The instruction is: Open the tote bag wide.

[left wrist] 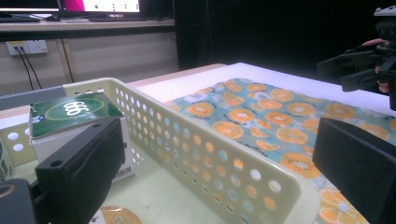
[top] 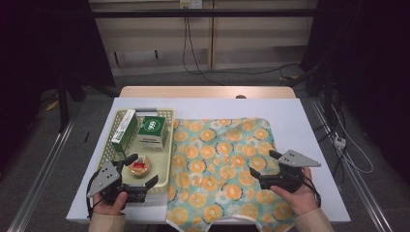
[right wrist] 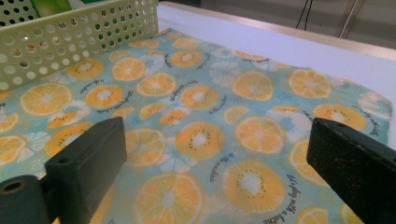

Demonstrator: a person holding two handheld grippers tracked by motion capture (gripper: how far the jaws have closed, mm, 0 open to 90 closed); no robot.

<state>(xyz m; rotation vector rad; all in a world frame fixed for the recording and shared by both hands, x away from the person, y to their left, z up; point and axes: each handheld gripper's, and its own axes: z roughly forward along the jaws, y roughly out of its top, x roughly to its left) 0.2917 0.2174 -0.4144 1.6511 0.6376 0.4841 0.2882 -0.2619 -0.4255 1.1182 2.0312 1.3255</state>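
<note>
Hovering wide-jawed: both hand-held grippers (top: 143, 170) (top: 263, 163)

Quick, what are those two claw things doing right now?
Left gripper: open, holding nothing, over the basket.
Right gripper: open, holding nothing, above the cloth.

Even overhead light brightens the counter (top: 309, 125); the surroundings fall into darkness. Close to each tool's camera the jaws blur; shadows stay soft.
</note>
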